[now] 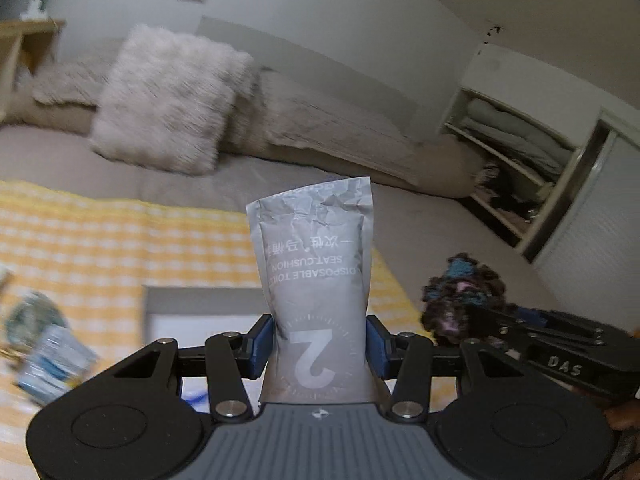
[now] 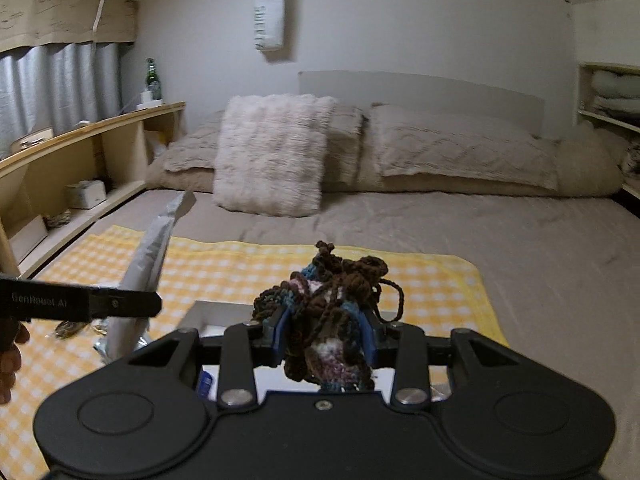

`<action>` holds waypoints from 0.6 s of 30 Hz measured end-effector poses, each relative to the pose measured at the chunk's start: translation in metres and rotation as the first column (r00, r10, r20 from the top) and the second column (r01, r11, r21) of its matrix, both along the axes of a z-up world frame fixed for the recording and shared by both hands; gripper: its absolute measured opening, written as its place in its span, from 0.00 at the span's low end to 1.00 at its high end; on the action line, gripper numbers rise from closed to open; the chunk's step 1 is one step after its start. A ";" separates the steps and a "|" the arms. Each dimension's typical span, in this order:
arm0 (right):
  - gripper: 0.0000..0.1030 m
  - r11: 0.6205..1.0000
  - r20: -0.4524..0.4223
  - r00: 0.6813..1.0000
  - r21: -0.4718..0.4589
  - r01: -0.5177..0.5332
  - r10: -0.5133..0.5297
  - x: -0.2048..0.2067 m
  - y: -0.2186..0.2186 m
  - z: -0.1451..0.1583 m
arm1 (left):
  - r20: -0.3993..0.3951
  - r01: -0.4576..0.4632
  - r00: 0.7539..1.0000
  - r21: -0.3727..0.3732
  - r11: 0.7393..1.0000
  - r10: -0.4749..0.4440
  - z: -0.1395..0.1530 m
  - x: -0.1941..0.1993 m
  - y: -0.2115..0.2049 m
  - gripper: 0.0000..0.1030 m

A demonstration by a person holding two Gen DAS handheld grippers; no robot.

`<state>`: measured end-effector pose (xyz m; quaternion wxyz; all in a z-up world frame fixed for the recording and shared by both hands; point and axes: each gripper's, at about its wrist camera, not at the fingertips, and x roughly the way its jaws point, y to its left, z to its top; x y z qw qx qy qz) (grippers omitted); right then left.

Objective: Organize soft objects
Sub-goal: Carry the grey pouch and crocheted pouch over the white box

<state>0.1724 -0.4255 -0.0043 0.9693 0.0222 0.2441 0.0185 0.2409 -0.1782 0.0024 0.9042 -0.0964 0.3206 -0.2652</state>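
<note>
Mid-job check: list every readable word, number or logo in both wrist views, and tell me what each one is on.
"DISPOSABLE TOILET SEAT-CUSHION": grey packet, upside down; the last letter of TOILET is cut off.
"2": same packet, lower part, in a dial graphic.
Chinese characters above that: too blurred to read.
"DAS": right gripper arm.
"GenRobot.AI": left gripper arm.
Vertical lettering on hanging white bag: too blurred.

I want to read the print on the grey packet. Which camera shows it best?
The left wrist view: the grey packet faces the lens, clamped in the left gripper, print upside down. The right wrist view shows it only edge-on.
</note>
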 end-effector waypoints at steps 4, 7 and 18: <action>0.36 0.999 -0.010 0.999 0.003 0.041 -0.041 -0.004 -0.018 -0.004 | -0.060 0.049 0.997 -0.081 0.995 -0.054 -0.015 0.006 -0.024 0.48; 0.36 0.998 -0.026 0.997 0.003 0.068 -0.068 -0.007 -0.030 -0.010 | -0.107 0.076 0.990 -0.156 0.985 -0.094 -0.032 0.008 -0.043 0.48; 0.36 0.995 -0.126 0.988 0.011 0.095 -0.093 -0.007 -0.055 -0.038 | -0.312 0.081 0.933 -0.304 0.949 -0.180 -0.111 0.028 -0.093 0.49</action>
